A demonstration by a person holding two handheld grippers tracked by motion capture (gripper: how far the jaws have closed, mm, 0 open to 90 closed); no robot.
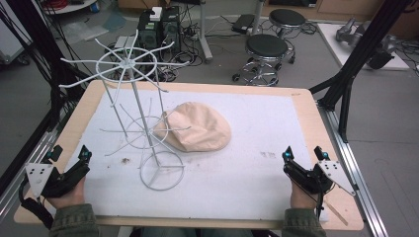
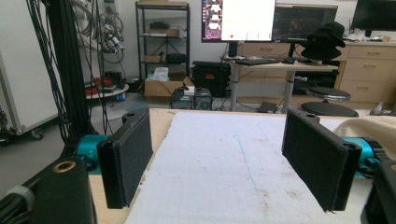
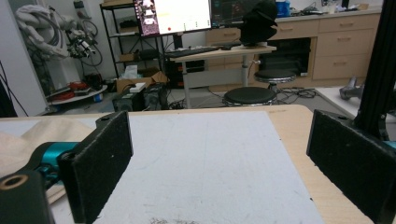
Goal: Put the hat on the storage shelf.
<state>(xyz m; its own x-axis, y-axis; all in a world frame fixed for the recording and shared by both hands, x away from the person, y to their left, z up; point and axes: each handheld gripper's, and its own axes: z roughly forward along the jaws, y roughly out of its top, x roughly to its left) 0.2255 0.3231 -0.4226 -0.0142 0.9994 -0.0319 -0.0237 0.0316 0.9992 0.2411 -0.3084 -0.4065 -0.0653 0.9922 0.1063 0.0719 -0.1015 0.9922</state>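
Observation:
A beige flat cap (image 1: 197, 127) lies on the white mat (image 1: 257, 138) near the table's middle. Just left of it stands a white wire hat rack (image 1: 129, 63) with spoke arms and a ring base (image 1: 162, 171). My left gripper (image 1: 70, 154) rests at the table's near left corner, jaws wide apart with nothing between them (image 2: 219, 163). My right gripper (image 1: 304, 154) sits at the near right, also open and empty (image 3: 224, 163). The cap's edge (image 2: 369, 123) appears at the right of the left gripper view and as cap fabric (image 3: 28, 137) at the left of the right gripper view.
Two black stools (image 1: 267, 49) and computer boxes (image 1: 158, 27) with cables stand on the floor beyond the table. Black frame posts (image 1: 356, 64) rise at the right and left. A desk with monitors (image 2: 238, 21) stands farther back.

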